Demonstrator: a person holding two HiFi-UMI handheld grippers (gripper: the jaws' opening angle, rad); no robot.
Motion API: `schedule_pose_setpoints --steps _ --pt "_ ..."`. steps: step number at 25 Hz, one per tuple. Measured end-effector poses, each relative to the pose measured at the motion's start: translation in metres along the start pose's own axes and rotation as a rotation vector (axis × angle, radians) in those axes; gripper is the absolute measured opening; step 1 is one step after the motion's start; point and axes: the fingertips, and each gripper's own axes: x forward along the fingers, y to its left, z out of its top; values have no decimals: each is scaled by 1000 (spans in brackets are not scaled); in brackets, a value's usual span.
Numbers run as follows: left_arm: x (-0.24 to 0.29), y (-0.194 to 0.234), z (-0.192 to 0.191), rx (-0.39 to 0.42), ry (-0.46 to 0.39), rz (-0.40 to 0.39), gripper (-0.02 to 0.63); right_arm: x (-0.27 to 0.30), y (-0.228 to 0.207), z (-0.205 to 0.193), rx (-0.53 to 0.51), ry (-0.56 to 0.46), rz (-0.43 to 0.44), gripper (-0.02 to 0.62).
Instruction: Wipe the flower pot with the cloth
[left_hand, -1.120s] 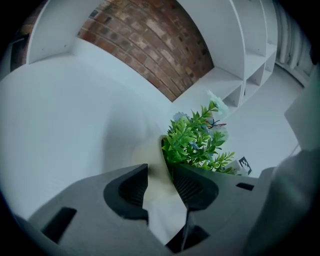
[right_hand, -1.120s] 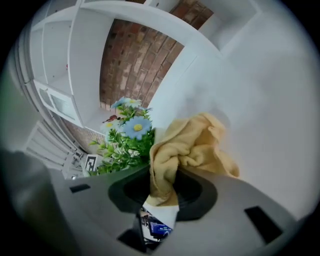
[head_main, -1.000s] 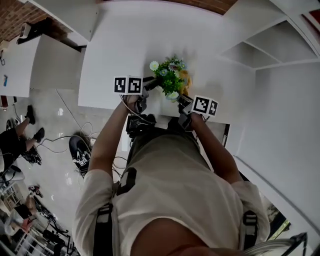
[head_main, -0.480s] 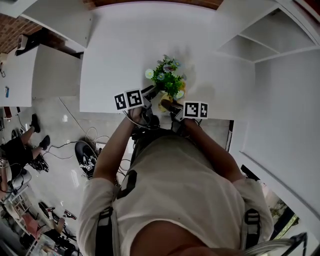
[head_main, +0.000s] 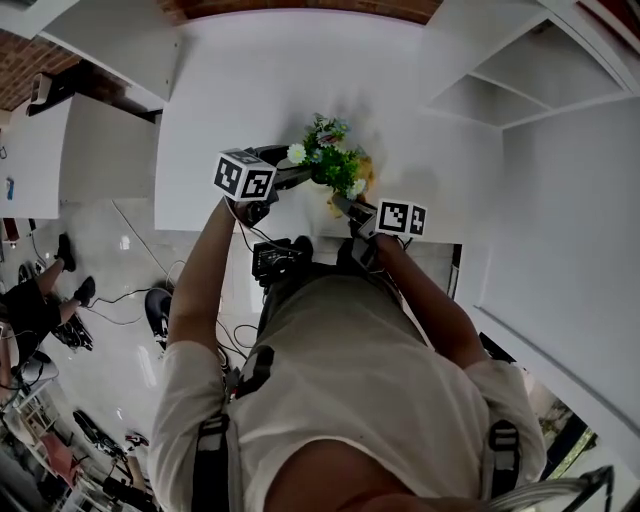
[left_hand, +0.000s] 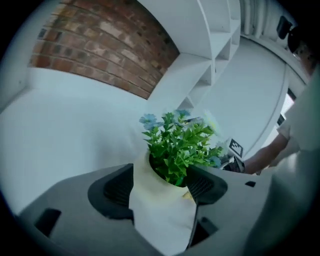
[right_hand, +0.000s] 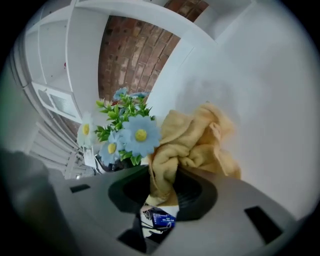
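Pot (left_hand: 160, 205) cream w/ green plant (left_hand: 177, 145); cloth (right_hand: 192, 135) yellow.

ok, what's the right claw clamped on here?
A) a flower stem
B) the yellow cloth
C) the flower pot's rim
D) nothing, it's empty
B: in the right gripper view the yellow cloth is bunched up and pinched between the jaws of the right claw, while the flowers sit beside it, outside the grip.
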Motion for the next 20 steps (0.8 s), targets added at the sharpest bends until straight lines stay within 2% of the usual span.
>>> schedule_pose_setpoints --steps 3,5,7,11,13,16,20 --pt "16 -5 -8 119 82 -6 319 4 4 -12 0 31 13 124" --pt "20 0 -9 141 61 33 316 8 6 -19 1 50 18 124" --pt "18 5 -8 109 3 68 278 13 7 -20 5 60 22 126" --pt "15 8 -10 -38 -104 108 276 16 3 -19 3 70 12 126" --pt "12 8 -14 -83 -141 152 278 14 1 -14 -10 58 0 126" --pt "4 4 -22 -118 -167 207 286 12 0 -8 -16 37 -12 126" --pt "-12 -2 -34 -158 -165 220 298 10 1 2 -42 9 -40 126"
